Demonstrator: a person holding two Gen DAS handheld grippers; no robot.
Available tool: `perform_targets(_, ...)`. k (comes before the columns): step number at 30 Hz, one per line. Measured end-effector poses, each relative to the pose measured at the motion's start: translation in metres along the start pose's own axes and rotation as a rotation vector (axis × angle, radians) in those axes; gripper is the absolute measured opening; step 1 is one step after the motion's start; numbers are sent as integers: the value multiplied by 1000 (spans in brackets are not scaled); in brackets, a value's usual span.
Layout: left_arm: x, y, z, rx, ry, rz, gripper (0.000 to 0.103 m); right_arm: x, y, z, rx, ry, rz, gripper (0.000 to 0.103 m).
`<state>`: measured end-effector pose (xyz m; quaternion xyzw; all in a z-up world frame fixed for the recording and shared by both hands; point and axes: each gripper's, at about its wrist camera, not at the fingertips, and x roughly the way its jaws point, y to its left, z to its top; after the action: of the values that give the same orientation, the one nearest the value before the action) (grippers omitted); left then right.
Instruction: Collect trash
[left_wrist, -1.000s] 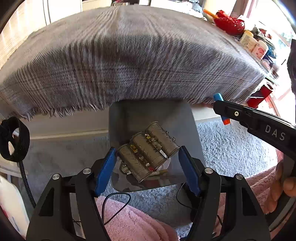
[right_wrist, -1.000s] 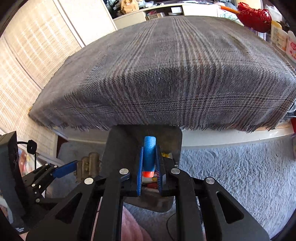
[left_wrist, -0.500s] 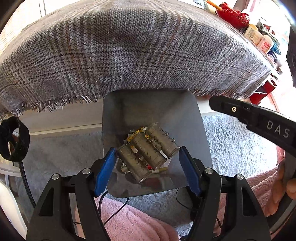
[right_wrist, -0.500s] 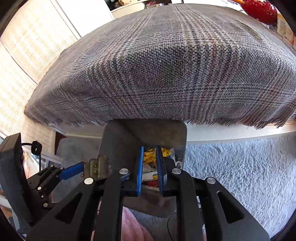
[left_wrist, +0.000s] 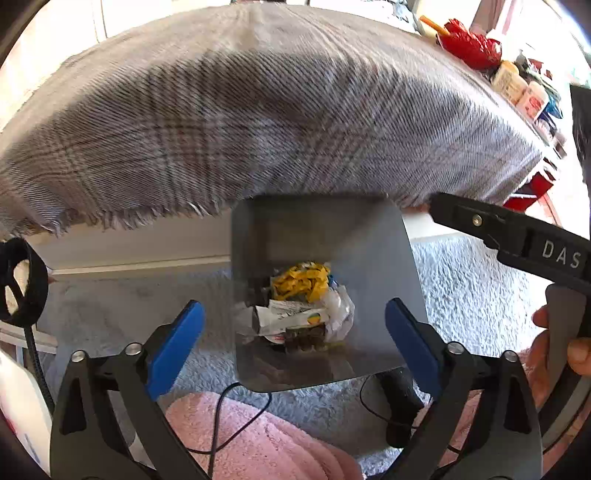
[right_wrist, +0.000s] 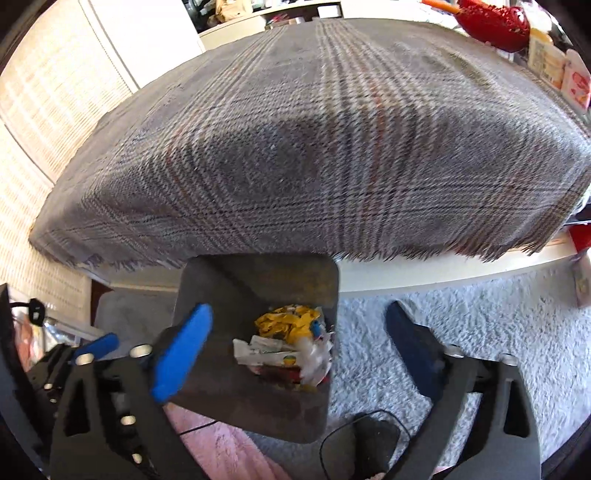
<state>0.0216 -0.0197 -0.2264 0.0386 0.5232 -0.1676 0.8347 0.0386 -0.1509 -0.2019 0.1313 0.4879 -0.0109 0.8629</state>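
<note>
Now the three brass-coloured cylinders that were clamped between the blue pads of the left gripper (left_wrist: 293, 325) half a second ago are gone from between them. In the left wrist view the jaws have just been opening and are spread as wide as they go, with nothing gripped; only the grey bin (left_wrist: 399, 258) is seen in the gap below them, at the centre of the frame. A heap of trash (left_wrist: 303, 306) is seen at the bottom of the bin: crumpled yellow paper on top, a white printed wrapper under it, clear plastic to its right, and dark, brownish shapes at the lower edge of the heap that cannot be made out.

In the right wrist view a like change is seen. The right gripper (right_wrist: 297, 343) was nearly closed half a second ago and held a blue foam piece a second ago; its jaws have just been opening and are now spread fully, with nothing touched by the pads. A small blue bit is seen among the rubbish at the centre of that frame, beside the yellow paper.

The bin is set on grey carpet (right_wrist: 461, 325), just below the fringed edge of a plaid cloth (left_wrist: 258, 122) that fills the upper half of both views.
</note>
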Motion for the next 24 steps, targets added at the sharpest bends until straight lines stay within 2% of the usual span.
perform_targets(4,-16,10,1,-13,-47,42,95,-7,-5,0,4,-21,-13,100)
perform_targets(10,-53,15,3,-34,-145,63,95,-47,-8,-2,3,-165,-64,100)
perform_targets(13,-77,10,5,-21,-203,108,95,-69,-1,-2,-7,-203,-109,100)
perform_targets(15,-98,8,6,-20,-256,130,95,-87,4,-1,-15,-236,-105,100)
perform_targets(20,-144,16,14,-68,-339,122,95,-144,16,4,-30,-328,-63,100)
perform_targets(24,-189,19,18,-78,-434,134,95,-192,28,4,-73,-435,-100,100)
